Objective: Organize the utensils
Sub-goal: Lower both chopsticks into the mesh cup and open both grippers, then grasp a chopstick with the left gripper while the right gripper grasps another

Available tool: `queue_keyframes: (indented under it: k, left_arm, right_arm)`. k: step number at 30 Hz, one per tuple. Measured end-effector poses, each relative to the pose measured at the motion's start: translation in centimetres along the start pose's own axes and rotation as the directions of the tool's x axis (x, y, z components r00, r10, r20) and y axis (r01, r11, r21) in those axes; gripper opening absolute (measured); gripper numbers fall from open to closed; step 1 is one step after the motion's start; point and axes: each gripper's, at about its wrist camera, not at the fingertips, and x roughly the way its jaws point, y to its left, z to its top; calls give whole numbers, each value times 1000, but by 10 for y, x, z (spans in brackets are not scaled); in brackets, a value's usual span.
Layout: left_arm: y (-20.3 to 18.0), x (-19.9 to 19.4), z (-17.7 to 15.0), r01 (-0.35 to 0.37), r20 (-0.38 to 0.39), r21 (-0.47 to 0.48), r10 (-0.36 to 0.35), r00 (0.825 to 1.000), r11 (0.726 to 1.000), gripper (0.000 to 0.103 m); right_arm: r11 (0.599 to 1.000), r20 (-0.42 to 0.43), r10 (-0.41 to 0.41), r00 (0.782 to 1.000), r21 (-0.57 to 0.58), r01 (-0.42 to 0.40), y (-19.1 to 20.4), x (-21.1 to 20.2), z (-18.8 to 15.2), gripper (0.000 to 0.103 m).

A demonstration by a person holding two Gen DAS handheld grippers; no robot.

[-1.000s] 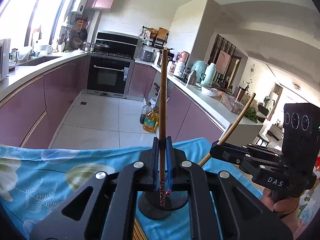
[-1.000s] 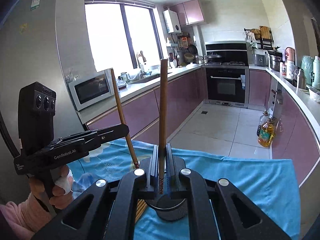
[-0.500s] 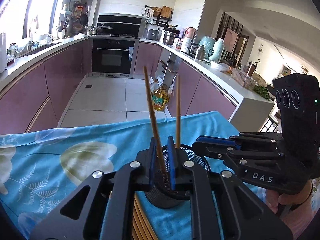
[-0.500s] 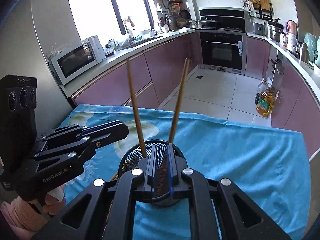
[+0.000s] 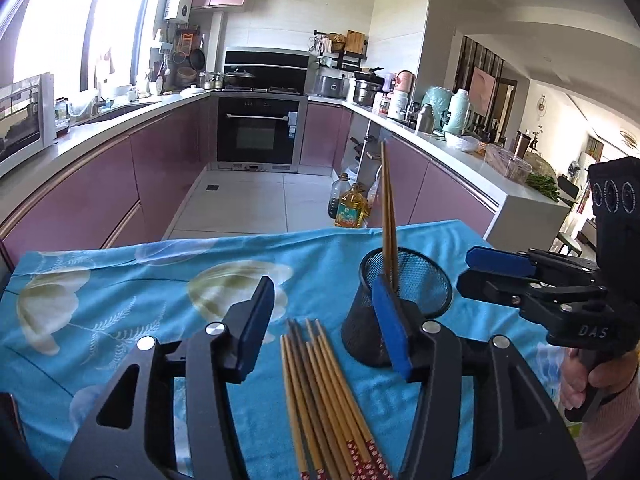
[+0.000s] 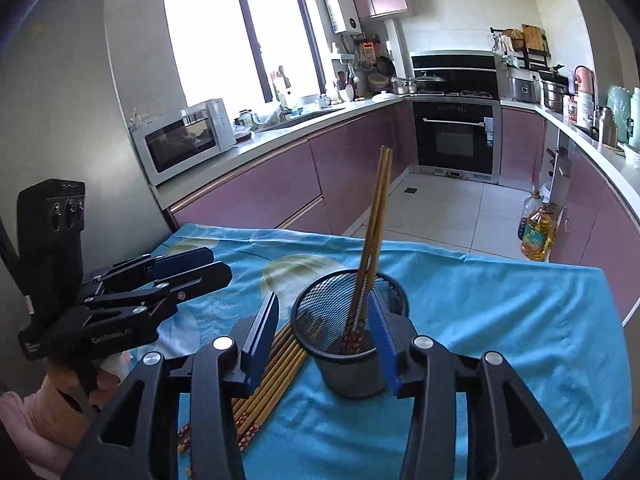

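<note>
A: Left wrist view: left gripper [image 5: 326,326] has its fingers apart, they've just been opening, nothing clamped. The loose chopsticks [image 5: 320,396] lie flat on the table [image 5: 120,312] right under the gap

B: Long axis?

A: Running toward and away from that camera, tips far, patterned ends near. So roughly in line with the fingers, not across them

B: And the holder?

A: Mesh cup [image 5: 396,304] stands just right of the pile, two chopsticks in cup [image 5: 388,216] upright, leaning slightly. Right finger pad overlaps the cup's wall in this view, can't tell if it touches

B: Right wrist view?

A: Right gripper [image 6: 324,336] fingers also apart, also just opened, empty. Cup sits between them, pile lies off to its left side, slanting away

B: So which hand is nearer the pile?

A: Left, I'd judge, it's straight over it. Right would have to cross past the cup. Next pick probably needs the wrist lowered onto the bundle
</note>
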Motion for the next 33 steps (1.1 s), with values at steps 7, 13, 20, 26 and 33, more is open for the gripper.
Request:
queue_keyframes:
  k: [7,13,20,26,33]
  left_arm:
    - [25,-3,-52,-66,-107,7,66,992,998,52]
    - [36,5,-90,-77,-191,-15,73,979,997,52]
    - [30,12,-107,-61,-241,-13,56,969,998,49]
    - [26,18,-115,-22,-279,-23,15,960,999,40]
    - [26,23,-120,16,-311,-56,-33,950,998,28]
  right_arm:
    - [998,-145,56,988,28,-53,17,33,-50,46]
    - [998,-218,42,975,60,-29,22,60,-73,46]
    - [998,-246,38,969,61,-23,30,70,-82,41]
    - [998,-260,31,965,67,-14,33,79,-82,33]
    - [997,-271,28,962,73,-9,34,84,-84,28]
